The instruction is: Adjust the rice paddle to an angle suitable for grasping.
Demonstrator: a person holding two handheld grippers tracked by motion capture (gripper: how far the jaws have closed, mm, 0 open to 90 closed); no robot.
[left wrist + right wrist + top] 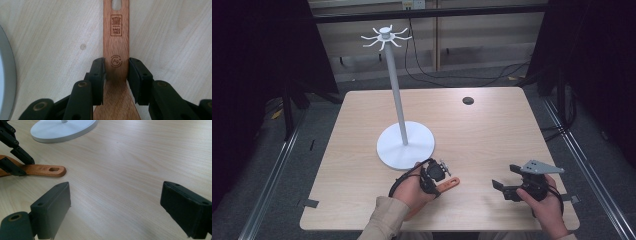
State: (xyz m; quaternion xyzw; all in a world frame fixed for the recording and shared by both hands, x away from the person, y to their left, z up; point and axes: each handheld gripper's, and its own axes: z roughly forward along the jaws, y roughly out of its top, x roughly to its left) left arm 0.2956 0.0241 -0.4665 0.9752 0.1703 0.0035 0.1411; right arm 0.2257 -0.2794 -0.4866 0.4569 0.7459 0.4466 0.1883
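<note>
Beside the stand base (405,145), left gripper (116,72) jaws clamp the wooden spatula (116,45) handle; lift level; right gripper (115,207) jaws wide, idle.

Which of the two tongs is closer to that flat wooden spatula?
Left. The left tongs are clamped on the flat wooden spatula handle; the right tongs hang open off its holed end.

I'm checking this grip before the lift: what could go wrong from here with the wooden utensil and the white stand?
The left gripper is shut on the flat wooden utensil with a slotted handle at its narrow neck, gripping only the thin edges; it might pivot or slip once lifted. The white stand's round base sits close beside it, so a swing could knock it. The open right gripper gives no support.
</note>
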